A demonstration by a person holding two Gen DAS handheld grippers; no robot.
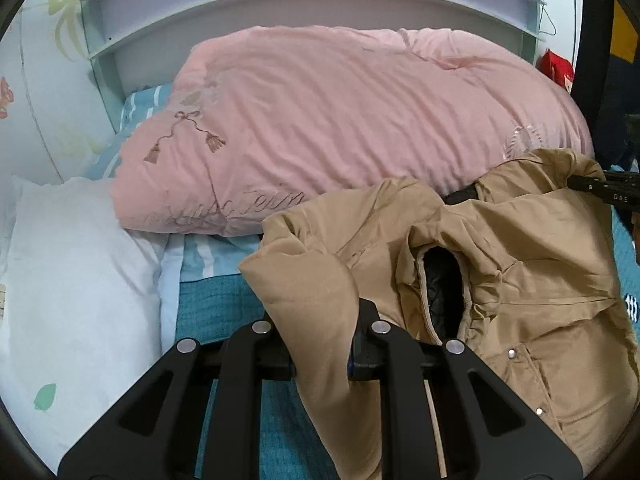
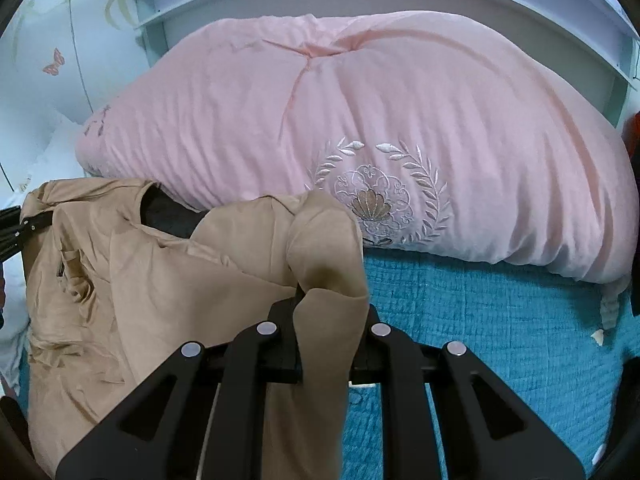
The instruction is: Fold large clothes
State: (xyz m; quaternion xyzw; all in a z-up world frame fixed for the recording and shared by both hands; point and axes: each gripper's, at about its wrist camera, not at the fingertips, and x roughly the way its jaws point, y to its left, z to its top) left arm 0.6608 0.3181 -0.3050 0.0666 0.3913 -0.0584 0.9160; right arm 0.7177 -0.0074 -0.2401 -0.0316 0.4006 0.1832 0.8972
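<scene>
Jacket (image 1: 532, 264) first: a tan padded one with a dark lining, lying crumpled on the teal bedspread (image 2: 480, 320) just in front of the pink quilt (image 1: 340, 120), which serves as the landmark here. The quilt is a big rolled bundle heaped across the head of the bed. To its left, seen from the left wrist, lies a white pillow (image 1: 80, 280); the jacket's upper edge leans against the quilt's near side.

Both tools are clenched on fabric. The left gripper (image 1: 320, 344) pinches a fold of tan cloth that hangs down between its jaws, at the jacket's end nearer the pillow. The right gripper (image 2: 326, 340) has its jaws closed on another bunched fold, at the jacket's end below the quilt's embroidered crest (image 2: 376, 200). Each gripper's black tip also shows at the edge of the other's view, biting the garment's far corner.

This looks like the opening step: the jacket gathered at two points and raised so it can be spread or turned. The next move, I judge, calls for drawing the two grips apart to pull the cloth taut, keeping it clear of the quilt, then laying it flat on the open bedspread in front of the quilt before any fold is made.
</scene>
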